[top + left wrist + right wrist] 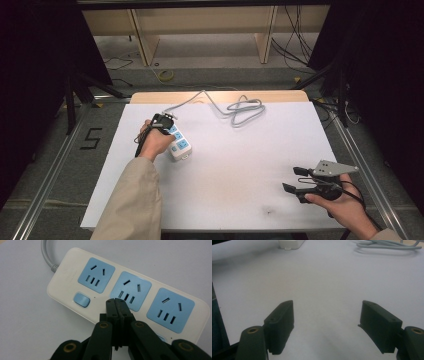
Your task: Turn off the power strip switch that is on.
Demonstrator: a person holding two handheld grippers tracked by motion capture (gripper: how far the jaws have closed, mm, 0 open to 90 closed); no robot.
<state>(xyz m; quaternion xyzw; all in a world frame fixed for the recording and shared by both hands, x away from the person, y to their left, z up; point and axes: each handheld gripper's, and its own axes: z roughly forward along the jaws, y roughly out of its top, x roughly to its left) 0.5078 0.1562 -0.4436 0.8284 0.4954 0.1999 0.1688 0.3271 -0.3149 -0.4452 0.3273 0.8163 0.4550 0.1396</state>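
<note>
At the left of the high view a beige sleeve (131, 200) is seen coming in from the bottom edge, and the left gripper (166, 121) is held in that hand, angled down onto the power strip (178, 145). The strip, white with blue socket faces, is laid on the left half of the white table (235, 165), a little above its middle. In the left gripper view the left gripper (118, 305) is seen with its jaws pressed together, nothing between them, tips set over the strip's near edge just below the middle socket (130, 291). A blue switch (82, 300) is seen just left of the tips, under the first socket (96, 275); a third socket (170, 310) is placed to the right. The strip's grey cable (235, 107) is run from the strip's far end up toward the table's far edge and is coiled loosely near the top middle. At the right, well apart from the strip, the right gripper (295, 180) is held low over the table's near right corner, jaws spread wide and holding nothing. In the right gripper view the right gripper (325, 322) is seen above bare table, with the strip's end (290, 243) far off at the top edge.
</note>
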